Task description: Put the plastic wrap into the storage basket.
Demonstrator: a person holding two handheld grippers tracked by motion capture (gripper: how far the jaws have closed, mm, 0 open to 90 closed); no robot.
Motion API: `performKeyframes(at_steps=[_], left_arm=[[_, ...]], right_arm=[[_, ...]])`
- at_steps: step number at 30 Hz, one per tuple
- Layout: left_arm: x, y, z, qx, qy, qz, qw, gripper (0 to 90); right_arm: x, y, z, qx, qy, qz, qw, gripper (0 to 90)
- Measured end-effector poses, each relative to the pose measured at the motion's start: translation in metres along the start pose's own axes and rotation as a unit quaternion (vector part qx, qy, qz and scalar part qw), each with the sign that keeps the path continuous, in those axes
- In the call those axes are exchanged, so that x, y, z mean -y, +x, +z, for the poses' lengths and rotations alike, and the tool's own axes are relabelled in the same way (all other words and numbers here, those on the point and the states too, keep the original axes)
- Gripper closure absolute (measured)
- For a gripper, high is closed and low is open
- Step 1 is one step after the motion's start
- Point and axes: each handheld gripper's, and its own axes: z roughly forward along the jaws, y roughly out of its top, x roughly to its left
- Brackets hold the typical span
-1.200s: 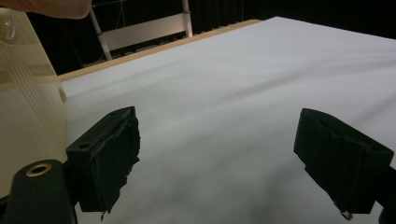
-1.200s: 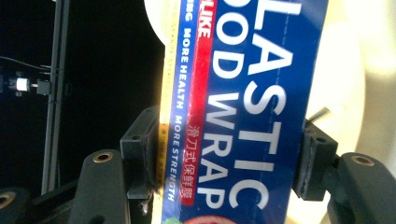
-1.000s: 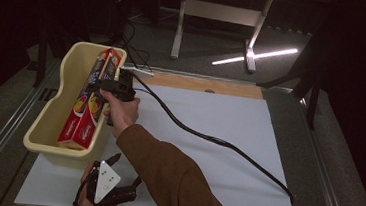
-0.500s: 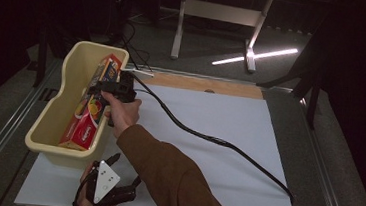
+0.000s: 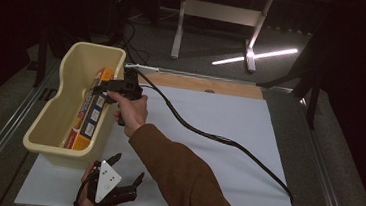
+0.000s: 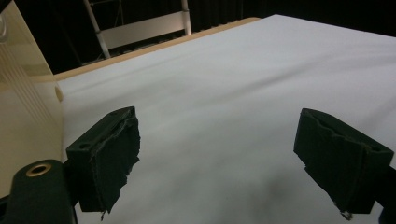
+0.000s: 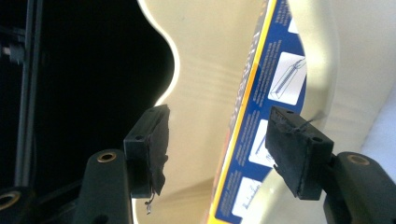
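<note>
At the near edge of the table (image 5: 248, 139), your left gripper (image 5: 115, 170) rests low on the white sheet, just outside the near end of the cream tub (image 5: 56, 122). In the left gripper view its 2 black jaws stand wide apart with only bare sheet between them; it holds and touches nothing.

Farther in, your right gripper (image 5: 103, 90) reaches over the tub's right rim, its cable (image 5: 208, 134) trailing away across the sheet. In the right gripper view its jaws are spread, having just been closing a little, and they straddle the long box (image 7: 261, 126). Neither pad appears to press on it: 1 jaw stands clear against the tub wall, while the other overlaps the blue printed face, and whether that pad touches the box cannot be told.

The box lies inside the tub, leaning on edge along the right wall, its orange end toward the far rim (high view (image 5: 89, 112)). Judged from its look, it is a light cardboard carton: stiff along its length, easily dented across its broad faces, and rather smooth. Take hold across the narrow thickness near mid-length, where the walls resist the squeeze and the carton should hang level. Expect it to pivot if you grip near 1 end.
</note>
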Motion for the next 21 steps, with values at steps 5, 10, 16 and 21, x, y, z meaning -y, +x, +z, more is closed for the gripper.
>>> performKeyframes(at_steps=[5,10,16,21], left_arm=[[-0.001,0.003,-0.001,-0.001,-0.002,-0.003,1.0,14.3],[-0.001,0.003,0.0,-0.002,-0.003,-0.004,1.0,14.3],[-0.001,0.003,0.002,-0.003,0.002,-0.002,1.0,14.3],[-0.001,0.002,0.003,-0.003,0.004,-0.002,1.0,14.3]], right_arm=[[0.003,0.004,-0.013,0.036,0.008,-0.086,0.9956,39.3],[0.006,-0.001,-0.034,0.083,0.006,-0.17,0.982,39.5],[0.021,-0.016,-0.059,0.167,0.017,-0.286,0.9435,39.1],[0.038,-0.035,-0.082,0.226,0.002,-0.347,0.9102,37.8]])
